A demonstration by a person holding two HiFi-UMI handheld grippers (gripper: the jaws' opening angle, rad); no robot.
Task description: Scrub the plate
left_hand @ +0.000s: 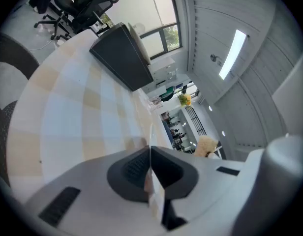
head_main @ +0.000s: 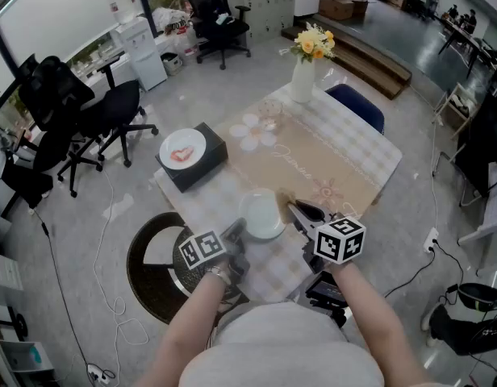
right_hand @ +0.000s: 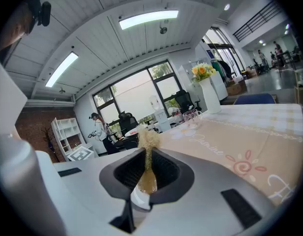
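A white plate (head_main: 263, 214) is held over the near part of the checked table (head_main: 353, 164). My left gripper (head_main: 239, 230) is shut on the plate's near-left rim. In the left gripper view the plate (left_hand: 150, 132) shows edge-on as a thin line between the jaws of the left gripper (left_hand: 150, 168). My right gripper (head_main: 301, 213) sits just right of the plate, shut on a small scrubbing brush. In the right gripper view the brush (right_hand: 148, 140), with straw-coloured bristles and an amber handle, stands up between the jaws of the right gripper (right_hand: 148, 168).
A second white plate (head_main: 182, 148) with a red smear rests on a black box (head_main: 202, 172) at the table's left. A white vase of flowers (head_main: 303, 77) and a glass (head_main: 270, 110) stand at the far side. A blue chair (head_main: 357, 103) and black office chairs (head_main: 87, 111) surround the table.
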